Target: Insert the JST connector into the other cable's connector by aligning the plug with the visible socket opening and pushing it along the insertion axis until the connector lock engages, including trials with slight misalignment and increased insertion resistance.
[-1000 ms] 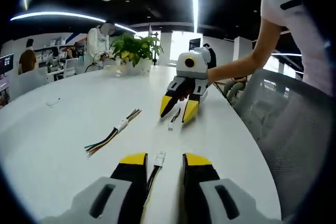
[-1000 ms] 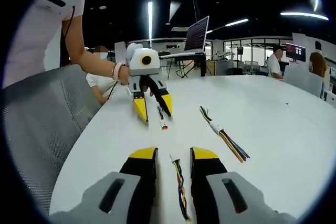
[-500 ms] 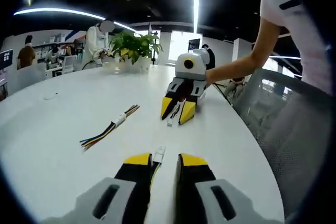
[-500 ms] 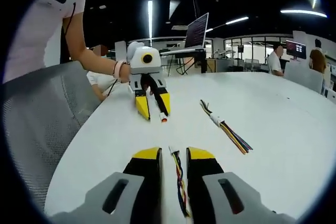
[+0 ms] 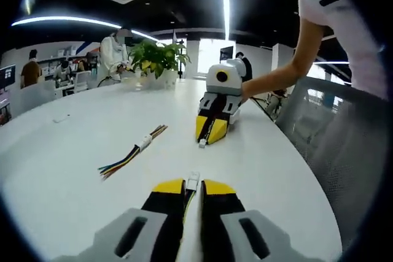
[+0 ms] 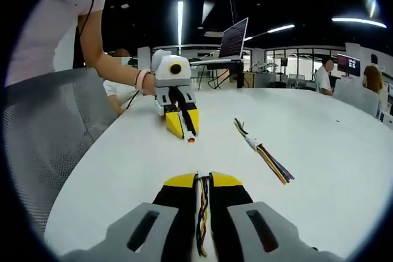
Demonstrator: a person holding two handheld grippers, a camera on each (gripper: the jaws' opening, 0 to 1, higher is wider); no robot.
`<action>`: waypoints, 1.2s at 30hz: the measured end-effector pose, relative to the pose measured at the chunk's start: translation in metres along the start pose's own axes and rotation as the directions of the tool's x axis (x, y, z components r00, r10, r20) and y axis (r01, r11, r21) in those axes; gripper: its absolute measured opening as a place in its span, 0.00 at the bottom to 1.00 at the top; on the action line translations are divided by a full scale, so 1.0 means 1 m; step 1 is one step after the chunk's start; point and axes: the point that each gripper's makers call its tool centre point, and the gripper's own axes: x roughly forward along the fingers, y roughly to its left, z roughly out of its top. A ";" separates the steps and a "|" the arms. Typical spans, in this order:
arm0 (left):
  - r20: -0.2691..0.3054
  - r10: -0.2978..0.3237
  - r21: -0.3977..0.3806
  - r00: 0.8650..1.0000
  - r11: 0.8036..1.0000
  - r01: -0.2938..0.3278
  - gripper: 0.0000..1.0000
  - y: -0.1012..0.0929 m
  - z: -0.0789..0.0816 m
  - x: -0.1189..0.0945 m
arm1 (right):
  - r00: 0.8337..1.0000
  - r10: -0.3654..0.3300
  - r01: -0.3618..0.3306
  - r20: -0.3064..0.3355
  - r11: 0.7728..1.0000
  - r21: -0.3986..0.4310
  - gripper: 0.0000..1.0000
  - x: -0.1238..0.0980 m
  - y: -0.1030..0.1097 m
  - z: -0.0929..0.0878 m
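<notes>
White round desk (image 5: 73, 145) under office lights.

Left gripper view: left gripper (image 5: 193, 187) low over the desk, yellow-tipped jaws drawn nearly together and pinching a cable with white connector (image 5: 193, 180); the connector pokes out just past the tips, wires trailing back between the jaws. Ahead, the right gripper (image 5: 211, 130) points down at the desk, jaws pressed close on a 2nd cable whose small white plug (image 5: 201, 143) touches the desk just below its tips. A person's arm (image 5: 276, 78) reaches in from the right edge to hold it.

Right gripper view: right gripper (image 6: 202, 180) pinches multicoloured wires (image 6: 202, 213) running back between its tightly closed jaws. Across the desk the left gripper (image 6: 183, 126) shows, jaws close together, a connector with a reddish tip (image 6: 191, 138) just under them. The 2 held connectors are well apart, not mated.

A spare bundle of coloured wires (image 5: 130, 154) with a white sleeve lies loose on the desk, apart from both grippers. Potted plant (image 5: 156, 59) at the far edge; mesh chair (image 5: 334, 133) beside the desk.
</notes>
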 end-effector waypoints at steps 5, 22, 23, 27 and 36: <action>-0.014 -0.002 0.003 1.000 1.000 0.002 0.01 0.000 -0.001 0.000 | 1.000 0.000 0.000 -0.006 1.000 0.005 0.04 0.001 0.001 0.001; -0.066 -0.007 0.052 0.998 0.999 0.011 0.00 0.002 0.020 -0.003 | 0.999 0.029 -0.030 -0.041 0.999 -0.014 0.03 0.001 0.004 0.018; -0.065 -0.010 0.055 0.998 0.998 0.013 0.00 0.002 0.023 -0.003 | 0.999 0.030 -0.031 -0.037 0.999 -0.018 0.03 0.000 0.004 0.022; -0.072 -0.023 0.076 0.997 0.997 0.029 0.00 0.001 0.030 -0.003 | 0.999 0.036 -0.037 -0.019 0.999 -0.036 0.03 0.000 0.002 0.036; -0.066 -0.049 0.106 0.997 0.993 0.055 0.00 0.000 0.041 0.002 | 0.997 0.073 -0.072 0.005 0.995 -0.065 0.03 0.008 0.004 0.054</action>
